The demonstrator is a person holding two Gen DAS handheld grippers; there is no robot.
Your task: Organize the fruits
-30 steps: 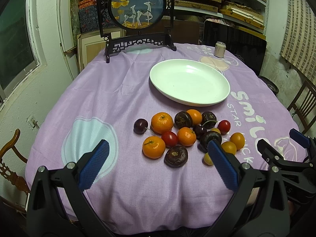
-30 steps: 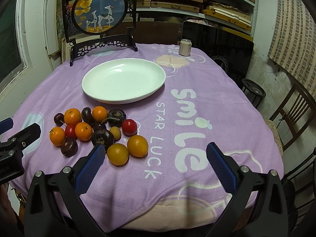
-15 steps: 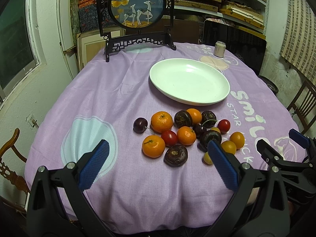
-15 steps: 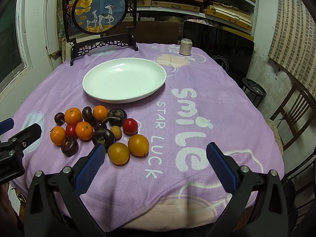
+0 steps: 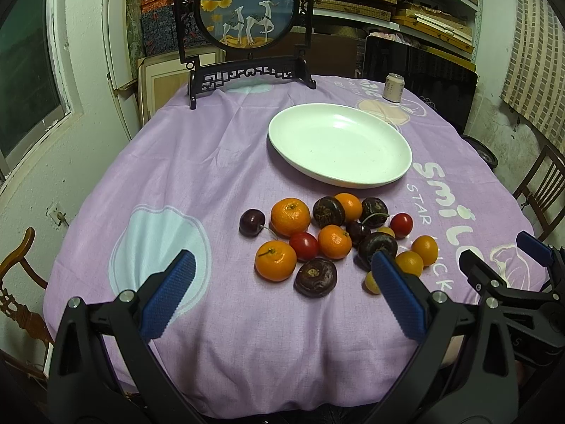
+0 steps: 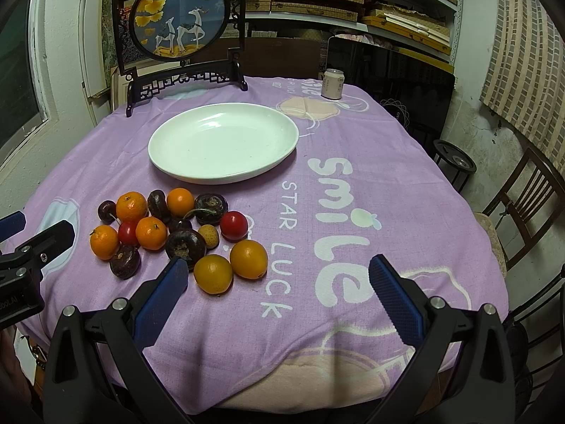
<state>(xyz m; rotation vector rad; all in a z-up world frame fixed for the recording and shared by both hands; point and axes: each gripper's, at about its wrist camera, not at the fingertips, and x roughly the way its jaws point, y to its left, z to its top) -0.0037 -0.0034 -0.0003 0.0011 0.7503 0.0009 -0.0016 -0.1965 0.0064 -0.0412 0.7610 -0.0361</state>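
Observation:
A heap of small fruit (image 5: 332, 236) lies on the purple tablecloth: several oranges, red tomatoes, dark cherries and brown-purple round fruits. The same heap (image 6: 176, 233) sits at the left in the right wrist view. Beyond it rests an empty white plate (image 5: 395, 173) (image 6: 282, 152). My left gripper (image 5: 282, 296) hangs open just short of the heap, above the table's near edge. My right gripper (image 6: 279, 300) is open too, to the right of the fruit, with nothing between its fingers. It also shows at the right edge of the left wrist view, as the right gripper (image 5: 512, 268).
A black-framed round deer screen (image 5: 247, 24) stands at the far edge of the table. A small can (image 5: 393, 87) stands at the back right. Wooden chairs (image 6: 526, 205) flank the table, and shelves fill the back wall. The cloth (image 6: 353, 212) right of the fruit is bare.
Both views shift only slightly; the grippers have crept a little toward the table. The fruit and plate have not moved.

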